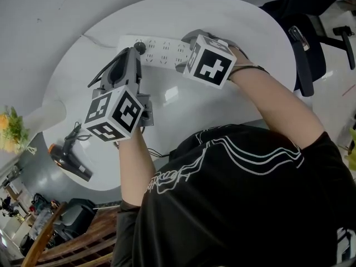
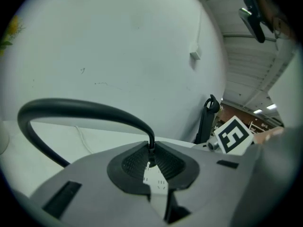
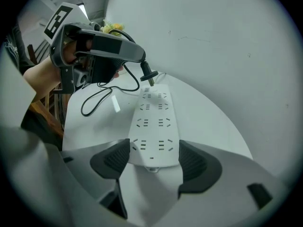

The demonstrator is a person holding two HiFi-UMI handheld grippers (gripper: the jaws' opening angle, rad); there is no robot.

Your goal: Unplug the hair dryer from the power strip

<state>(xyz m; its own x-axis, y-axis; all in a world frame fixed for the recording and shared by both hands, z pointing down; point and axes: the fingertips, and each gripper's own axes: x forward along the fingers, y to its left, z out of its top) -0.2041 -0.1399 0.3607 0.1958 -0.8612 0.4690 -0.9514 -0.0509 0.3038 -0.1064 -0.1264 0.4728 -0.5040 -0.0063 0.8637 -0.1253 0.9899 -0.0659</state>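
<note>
Bright, even light — glare on the white table [image 1: 172,96], fisheye-bent, dark-vignetted edges.

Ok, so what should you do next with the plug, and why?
Probably lift the plug straight up with the left hand-held gripper. Its prongs seem barely above the far end of the power strip, and the right hand-held gripper clamps the strip's near end.

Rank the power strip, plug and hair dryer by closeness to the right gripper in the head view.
1. power strip: between the jaws of the right gripper.
2. plug: at the strip's far end, in the left gripper.
3. hair dryer: left edge of the table.
</note>
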